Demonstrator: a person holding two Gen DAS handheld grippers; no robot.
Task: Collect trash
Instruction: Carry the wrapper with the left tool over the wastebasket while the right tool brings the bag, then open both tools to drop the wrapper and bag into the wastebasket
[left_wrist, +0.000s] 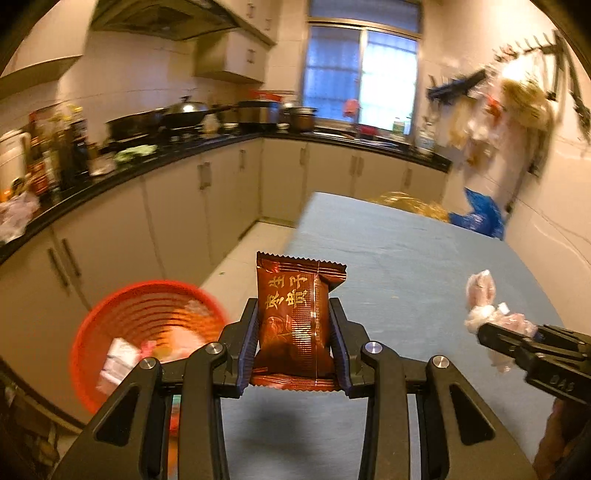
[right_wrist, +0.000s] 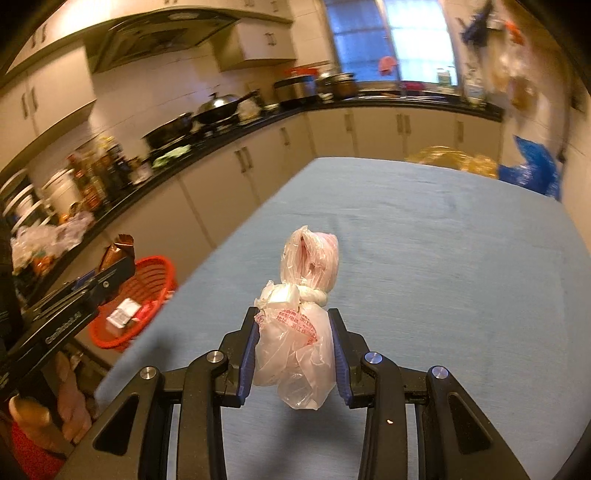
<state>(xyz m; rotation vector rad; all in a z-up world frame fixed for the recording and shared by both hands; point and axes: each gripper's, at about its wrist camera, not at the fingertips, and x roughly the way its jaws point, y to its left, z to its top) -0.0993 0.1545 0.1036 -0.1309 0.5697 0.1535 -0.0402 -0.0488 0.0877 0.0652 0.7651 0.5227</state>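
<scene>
**A:** How far along is the trash run?

**B:** About midway, I'd judge. The left tool (left_wrist: 294, 332) is clamped on a reddish-brown snack wrapper (left_wrist: 295, 314), held upright off the blue worktop (left_wrist: 406, 251). The right tool (right_wrist: 295, 350) is squeezed around a knotted pinkish plastic bag (right_wrist: 299, 332), also lifted clear of the surface.

**A:** And the bin?

**B:** A red basket (left_wrist: 122, 317) sits on the floor just beside the worktop's left edge. It already has a few scraps in it, something white and something pink. Neither held piece is over it yet, so both drops are left to do.

**A:** Anything else to collect?

**B:** At the far end of the worktop there's a crinkled golden wrap (right_wrist: 454, 158) and a blue plastic bag (right_wrist: 532, 170). Whether those count as trash I can't say.

**A:** What does each camera add?

**B:** The left view looks into the basket's mouth and shows the wrapper's gold printing. The right view shows the bag's knot and red lettering, the left tool from the side with the wrapper poking out above the basket, and part of the person's hand (right_wrist: 55, 413) beneath it.
</scene>
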